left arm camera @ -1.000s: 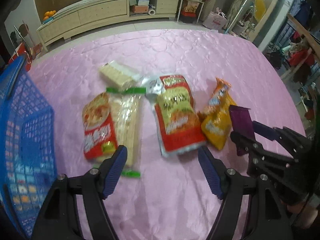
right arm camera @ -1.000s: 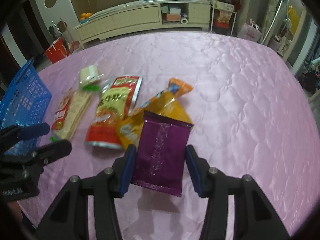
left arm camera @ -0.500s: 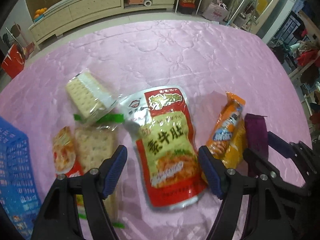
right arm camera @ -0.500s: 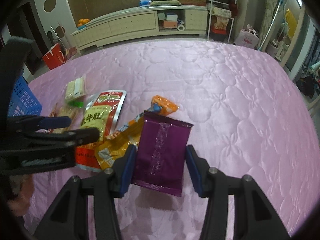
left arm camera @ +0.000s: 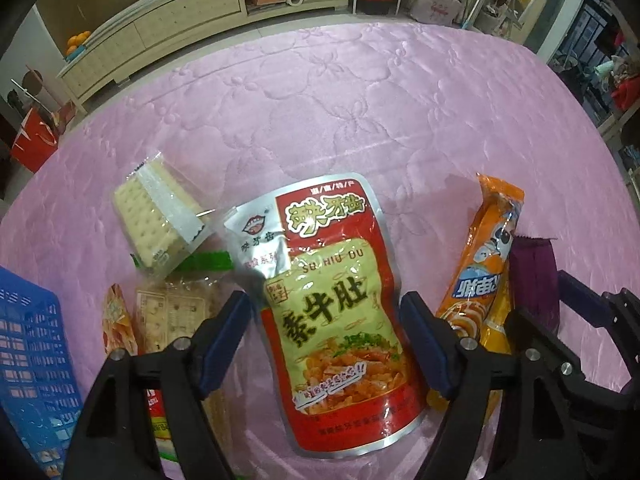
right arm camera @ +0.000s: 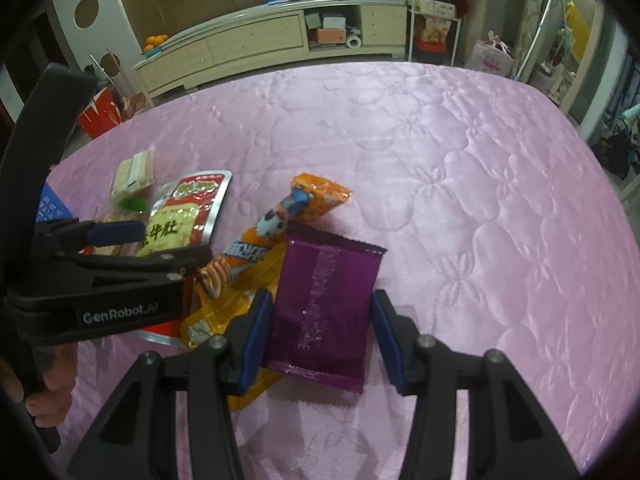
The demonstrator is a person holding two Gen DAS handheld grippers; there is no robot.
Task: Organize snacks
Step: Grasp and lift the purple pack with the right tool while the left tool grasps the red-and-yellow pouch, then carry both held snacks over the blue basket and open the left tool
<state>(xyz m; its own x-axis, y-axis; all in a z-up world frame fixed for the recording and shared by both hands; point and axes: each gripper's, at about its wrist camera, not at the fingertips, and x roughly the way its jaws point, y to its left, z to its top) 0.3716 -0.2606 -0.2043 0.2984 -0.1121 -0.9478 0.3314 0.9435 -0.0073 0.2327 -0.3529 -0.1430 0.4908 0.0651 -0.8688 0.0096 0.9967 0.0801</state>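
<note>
Snack packs lie on the pink quilted table (left arm camera: pixel 360 92). My left gripper (left arm camera: pixel 325 342) is open, its fingers on either side of a red and yellow pouch (left arm camera: pixel 340 304) that lies flat on the table. My right gripper (right arm camera: pixel 320 334) is open wider than a purple packet (right arm camera: pixel 324 304) that lies between its fingers. An orange packet (right arm camera: pixel 276 236) lies beside the purple one, also in the left wrist view (left arm camera: pixel 480 264). A cracker pack (left arm camera: pixel 156 216) and a flat cracker sleeve (left arm camera: pixel 176 316) lie to the left.
A blue plastic basket (left arm camera: pixel 32 360) stands at the table's left edge. A small red and orange snack pack (left arm camera: pixel 116 320) lies beside it. A long cabinet (right arm camera: pixel 256 40) stands beyond the table. The right half of the table is bare cloth.
My left gripper has moved forward and lower, so the red pouch now lies between its fingers. My right gripper has opened slightly around the purple packet, which now rests lower on the table.
</note>
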